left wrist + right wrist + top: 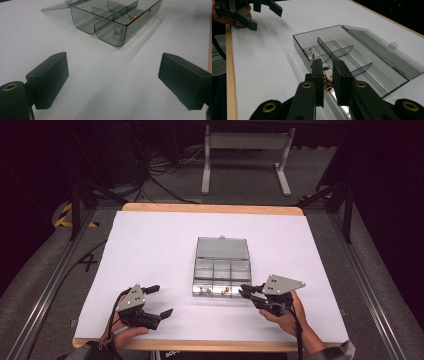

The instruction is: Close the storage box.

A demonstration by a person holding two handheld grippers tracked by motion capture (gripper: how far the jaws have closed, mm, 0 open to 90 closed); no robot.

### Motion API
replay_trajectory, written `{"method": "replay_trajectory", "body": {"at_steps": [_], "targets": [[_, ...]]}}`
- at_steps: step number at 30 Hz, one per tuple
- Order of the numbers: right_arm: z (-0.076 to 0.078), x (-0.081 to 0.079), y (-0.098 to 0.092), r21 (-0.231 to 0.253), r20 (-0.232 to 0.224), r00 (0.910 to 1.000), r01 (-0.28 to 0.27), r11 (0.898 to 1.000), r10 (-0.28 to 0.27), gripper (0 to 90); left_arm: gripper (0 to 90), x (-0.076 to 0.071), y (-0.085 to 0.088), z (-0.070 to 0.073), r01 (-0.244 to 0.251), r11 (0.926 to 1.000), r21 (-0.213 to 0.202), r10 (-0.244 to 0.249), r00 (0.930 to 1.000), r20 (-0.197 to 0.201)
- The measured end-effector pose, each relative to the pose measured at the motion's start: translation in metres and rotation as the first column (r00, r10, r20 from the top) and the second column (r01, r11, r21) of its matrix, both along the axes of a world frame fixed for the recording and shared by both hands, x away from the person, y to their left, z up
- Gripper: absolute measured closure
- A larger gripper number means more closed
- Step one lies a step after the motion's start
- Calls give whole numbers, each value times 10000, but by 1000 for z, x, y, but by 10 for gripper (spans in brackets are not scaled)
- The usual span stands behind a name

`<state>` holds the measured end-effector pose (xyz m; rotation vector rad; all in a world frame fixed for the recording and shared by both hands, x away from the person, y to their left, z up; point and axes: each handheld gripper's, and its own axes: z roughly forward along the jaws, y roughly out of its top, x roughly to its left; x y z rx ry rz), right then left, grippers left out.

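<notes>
A small brass-coloured piece (327,83) is seen between the nearly closed jaws of the right gripper (328,72), just above the near rim of the clear compartment box (221,270). Whether the pads actually press on it cannot be told, since the piece is partly hidden behind the jaws. The box stands open near the middle of the white table cover (150,250), its lid (222,248) laid flat behind it. More small metal parts (309,52) are seen in the near row of compartments, one of them a brass-coloured bit (134,17); the far compartments look bare. The right gripper is held at the box's near right corner, its tips over the near row.

The left gripper (158,300) is held well apart from the box, at the near left of the cover, with its jaws spread wide and nothing between them.

The work is judged to be at an early or middle stage: the box is already opened, one piece is being handled at the rim, and the other parts are yet to be dealt with.
</notes>
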<state>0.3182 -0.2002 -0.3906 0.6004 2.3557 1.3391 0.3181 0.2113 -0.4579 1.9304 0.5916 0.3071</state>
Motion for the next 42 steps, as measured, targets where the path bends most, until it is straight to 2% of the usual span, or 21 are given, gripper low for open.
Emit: {"method": "replay_trajectory", "body": {"at_steps": [7, 12, 27, 28, 42], "targets": [[-1, 13, 20, 84, -58, 9998, -201, 9998, 202, 807, 98, 0, 0, 0, 12, 10000, 10, -12, 10000, 10], [-6, 23, 32, -43, -158, 9996, -234, 9997, 234, 807, 98, 0, 0, 0, 32, 10000, 11, -32, 10000, 30], [-21, 47, 43, -298, -543, 9985, -105, 9995, 89, 807, 97, 0, 1, 0, 21, 10000, -3, -21, 10000, 57], [-22, 48, 44, -295, -571, 9983, -90, 9995, 73, 807, 97, 0, 1, 0, 30, 10000, 61, -31, 9999, 156], [-35, 56, 52, -609, -929, 9956, 47, 9981, -103, 804, 97, -1, -1, 0, -1, 9999, 101, -1, 9999, 155]]}}
